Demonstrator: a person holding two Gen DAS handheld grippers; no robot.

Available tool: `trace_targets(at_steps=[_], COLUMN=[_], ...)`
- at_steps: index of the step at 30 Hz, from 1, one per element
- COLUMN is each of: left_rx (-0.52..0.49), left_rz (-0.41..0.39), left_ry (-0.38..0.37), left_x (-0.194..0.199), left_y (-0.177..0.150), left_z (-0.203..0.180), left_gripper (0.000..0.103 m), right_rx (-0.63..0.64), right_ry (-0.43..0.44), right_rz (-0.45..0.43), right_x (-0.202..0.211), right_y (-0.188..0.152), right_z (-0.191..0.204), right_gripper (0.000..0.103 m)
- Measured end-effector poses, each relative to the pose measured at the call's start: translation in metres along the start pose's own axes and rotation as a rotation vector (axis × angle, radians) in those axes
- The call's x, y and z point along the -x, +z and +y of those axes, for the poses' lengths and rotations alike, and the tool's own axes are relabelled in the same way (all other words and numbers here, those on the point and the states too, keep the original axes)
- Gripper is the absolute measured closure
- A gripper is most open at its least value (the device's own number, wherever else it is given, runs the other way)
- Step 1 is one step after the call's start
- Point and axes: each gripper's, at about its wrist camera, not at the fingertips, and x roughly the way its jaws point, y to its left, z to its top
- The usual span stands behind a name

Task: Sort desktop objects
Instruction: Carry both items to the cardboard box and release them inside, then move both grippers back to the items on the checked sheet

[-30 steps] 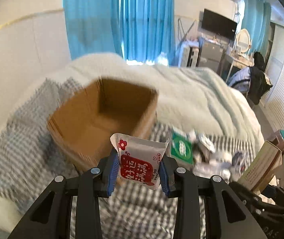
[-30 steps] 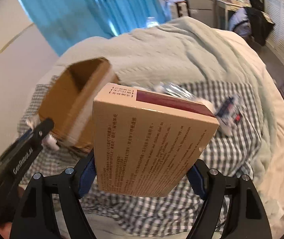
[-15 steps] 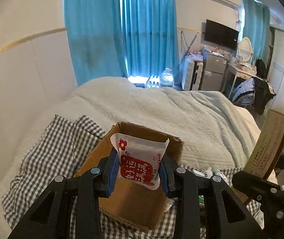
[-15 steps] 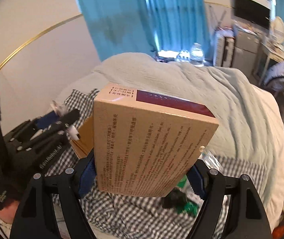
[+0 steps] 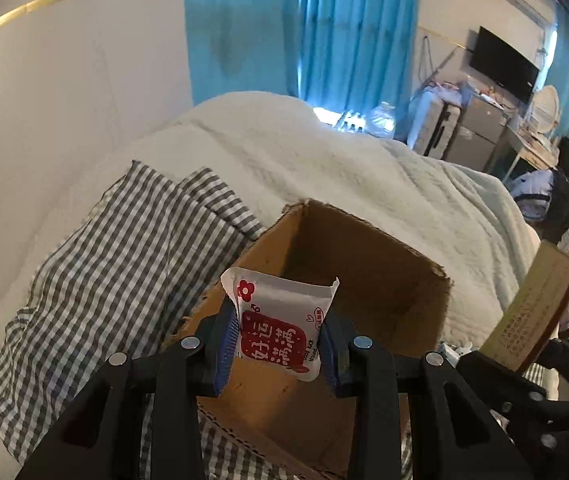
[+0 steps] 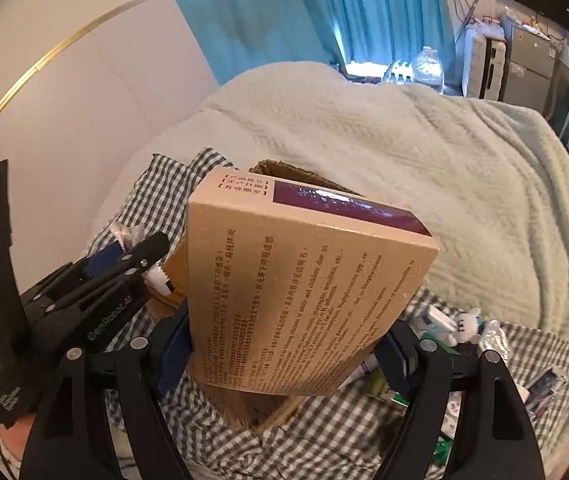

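An open cardboard box (image 5: 364, 276) sits on a grey checked cloth on the bed, and its inside looks bare. My left gripper (image 5: 280, 344) is shut on a small white sachet (image 5: 280, 324) with a red label, held over the box's near rim. In the right wrist view my right gripper (image 6: 284, 356) is shut on a tan printed carton (image 6: 296, 280) with a maroon top. That carton hides most of the cardboard box (image 6: 280, 170) behind it. The left gripper (image 6: 100, 276) shows at the left of that view. The carton (image 5: 532, 308) also shows at the right edge of the left wrist view.
Several small packets and a little white toy (image 6: 468, 320) lie on the checked cloth (image 6: 324, 432) to the right of the box. A pale green blanket (image 6: 424, 152) covers the bed behind. A white wall (image 5: 64, 100) runs along the left.
Both hands have swung left toward the cardboard box, which now sits larger and more central. The right wrist has rolled. The sachet and the carton stay clamped.
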Motion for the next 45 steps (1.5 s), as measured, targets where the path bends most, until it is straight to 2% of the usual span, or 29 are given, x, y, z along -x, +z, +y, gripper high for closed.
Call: trace_targets(at_steps=[3,5,6,8,9,10,12,14,16,21,27,30,34,39,45], left_rx=[0.009,0.027,0.034,0.056,0.062,0.064,0.064,0.057,0.045,0.020,-0.032,-0.051,-0.063,-0.100,-0.200], left_rz=[0.007,0.015,0.017,0.023,0.026,0.025,0.013,-0.009,-0.023,-0.056,-0.111,-0.141,-0.174,-0.163,-0.136], left_ry=[0.003,0.005,0.004,-0.002,-0.006,-0.011,-0.008,-0.008,-0.012,-0.005,-0.010,-0.022,-0.059,-0.105,-0.129], left_x=[-0.003,-0.003,-0.003,0.000,0.001,0.001,0.007,0.014,0.019,0.036,0.065,0.078,0.092,0.090,0.077], left_y=[-0.001,-0.002,-0.001,-0.001,0.000,0.001,0.001,0.002,0.002,-0.005,-0.017,-0.023,-0.032,-0.046,-0.067], left_z=[0.007,0.012,0.013,0.017,0.018,0.019,0.019,0.016,0.013,-0.006,-0.046,-0.065,-0.093,-0.124,-0.163], left_gripper=[0.065,0.059,0.052,0.047,0.041,0.032,0.022,0.020,0.012,0.010,0.004,0.000,0.000,0.000,0.000], right_rx=[-0.033,-0.041,-0.040,-0.031,-0.024,-0.016,-0.015,-0.028,-0.047,-0.089,-0.051,-0.052,-0.066,-0.081,-0.115], right_ry=[-0.012,-0.008,-0.011,-0.027,-0.034,-0.038,-0.048,-0.059,-0.065,-0.096,-0.155,-0.179,-0.217,-0.261,-0.296], right_rz=[0.005,0.004,0.003,-0.027,-0.040,-0.051,-0.070,-0.088,-0.094,-0.099,-0.116,-0.119,-0.108,-0.068,-0.022], right_x=[-0.011,-0.013,-0.015,-0.010,-0.007,-0.004,0.004,0.015,0.025,0.052,0.083,0.099,0.113,0.119,0.121], right_y=[0.002,0.001,0.003,0.006,0.010,0.011,0.013,0.013,0.011,0.001,-0.019,-0.034,-0.056,-0.085,-0.111], right_z=[0.003,0.005,0.005,0.007,0.008,0.007,0.002,-0.006,-0.015,-0.044,-0.074,-0.092,-0.119,-0.153,-0.193], right_gripper=[0.024,0.024,0.023,0.011,0.009,0.009,0.009,0.009,0.009,0.009,0.009,0.009,0.009,0.009,0.009])
